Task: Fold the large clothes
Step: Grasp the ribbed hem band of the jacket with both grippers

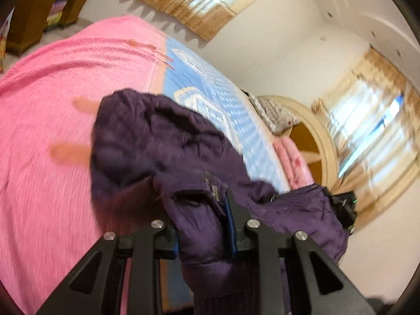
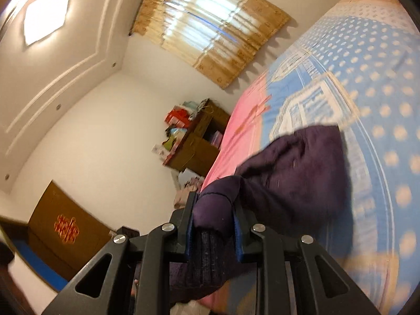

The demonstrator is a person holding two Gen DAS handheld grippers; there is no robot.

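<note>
A: What do the claws hold?
B: Left gripper (image 1: 202, 210) and right gripper (image 2: 214, 215) are each clamped on a purple jacket (image 1: 162, 141).
A: Where is it?
B: Lifted above the near part of a pink-and-blue bed (image 1: 39, 105).

No text, label, brand or number can be read in either view. The one sign-like mark is a red and gold knot-shaped ornament (image 2: 66, 227) on the brown cabinet door (image 2: 52, 210), at about 8 o'clock in the right wrist view; it carries no legible characters. The boxes and packets (image 2: 178, 120) stacked on the wooden shelf unit near the centre show patches of colour, but motion blur leaves any printing on them unreadable.
</note>
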